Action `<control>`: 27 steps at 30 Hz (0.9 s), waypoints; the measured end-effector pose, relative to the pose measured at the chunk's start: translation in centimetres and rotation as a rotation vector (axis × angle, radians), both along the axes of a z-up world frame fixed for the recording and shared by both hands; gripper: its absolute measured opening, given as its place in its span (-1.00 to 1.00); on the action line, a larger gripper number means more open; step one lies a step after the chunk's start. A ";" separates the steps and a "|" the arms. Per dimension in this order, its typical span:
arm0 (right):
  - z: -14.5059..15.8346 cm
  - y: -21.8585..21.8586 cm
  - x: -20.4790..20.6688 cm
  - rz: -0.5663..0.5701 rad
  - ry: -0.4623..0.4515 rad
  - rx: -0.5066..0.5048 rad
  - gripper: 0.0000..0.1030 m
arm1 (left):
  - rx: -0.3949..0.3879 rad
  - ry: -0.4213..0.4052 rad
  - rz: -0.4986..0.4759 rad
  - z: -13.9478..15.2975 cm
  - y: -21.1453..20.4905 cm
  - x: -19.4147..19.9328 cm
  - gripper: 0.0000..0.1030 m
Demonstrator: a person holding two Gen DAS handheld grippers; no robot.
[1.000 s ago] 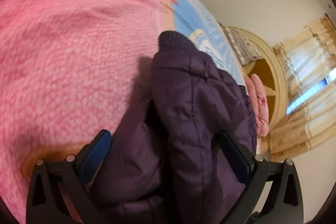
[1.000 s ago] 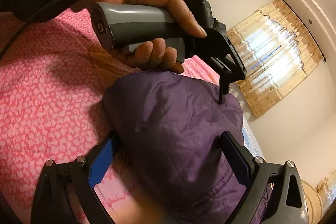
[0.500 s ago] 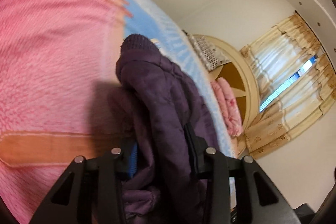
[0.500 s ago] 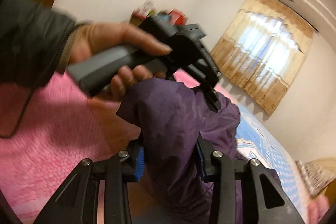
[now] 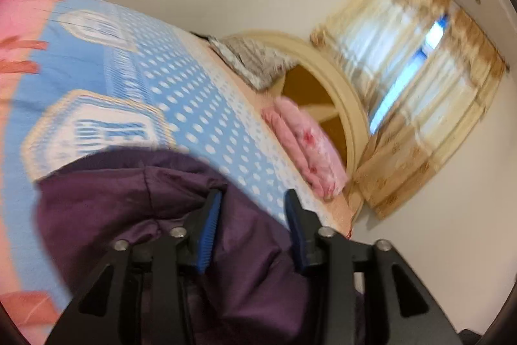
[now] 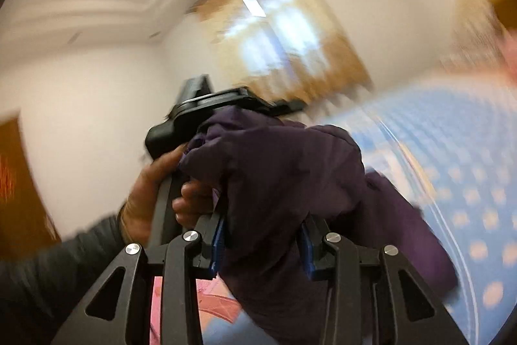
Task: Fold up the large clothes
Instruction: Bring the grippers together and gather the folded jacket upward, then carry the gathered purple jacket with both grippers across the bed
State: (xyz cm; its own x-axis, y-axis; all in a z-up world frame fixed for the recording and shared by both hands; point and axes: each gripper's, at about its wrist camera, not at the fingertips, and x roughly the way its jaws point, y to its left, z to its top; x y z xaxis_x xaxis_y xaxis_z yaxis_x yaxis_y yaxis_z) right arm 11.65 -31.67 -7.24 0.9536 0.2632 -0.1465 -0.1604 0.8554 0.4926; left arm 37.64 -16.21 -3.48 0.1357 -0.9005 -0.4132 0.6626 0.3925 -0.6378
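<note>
1. Pinching a fold of the purple jacket (image 5: 135,209) in my left gripper (image 5: 252,215), I am seeing the padded cloth bunched between the blue pads (image 5: 208,228) and spilling out to the left of the fingers; its jaws have just been opening a little, yet the fabric is staying between them.
2. I am clamping the right gripper (image 6: 261,235) on another thick bunch of the same jacket (image 6: 284,177), which is mounding up just ahead of the fingers and trailing off to the right and below them.
3. I am seeing the left gripper's black body (image 6: 200,115) just beyond that mound in the right wrist view, with the person's hand (image 6: 161,193) wrapped round its handle and a grey sleeve (image 6: 51,274) running off to the lower left.
4. I am looking past the left fingers at a blue dotted bedspread (image 5: 181,86) lying beyond and beneath the jacket.
5. I am noting folded pink bedding (image 5: 303,147) ahead and to the right of the left gripper, against a round cream headboard (image 5: 342,99).
6. I am finding both views blurred; a curtained window (image 5: 410,60) is showing far ahead to the right.
</note>
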 end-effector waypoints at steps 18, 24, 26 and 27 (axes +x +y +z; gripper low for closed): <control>5.3 -5.8 -3.7 -0.229 -0.050 -0.105 0.19 | 0.077 -0.172 0.268 -3.8 -5.4 -1.7 0.66; 7.0 -6.0 5.8 0.049 0.097 -0.069 0.19 | 0.076 -0.257 0.477 -2.4 -3.2 -2.4 0.96; 5.0 -7.2 9.2 0.082 0.220 -0.013 0.17 | 0.161 -0.200 0.632 -2.8 -1.5 -1.6 0.98; 4.0 -7.5 10.1 0.064 0.286 -0.034 0.12 | 0.146 -0.162 0.645 -3.3 -0.6 -1.1 1.00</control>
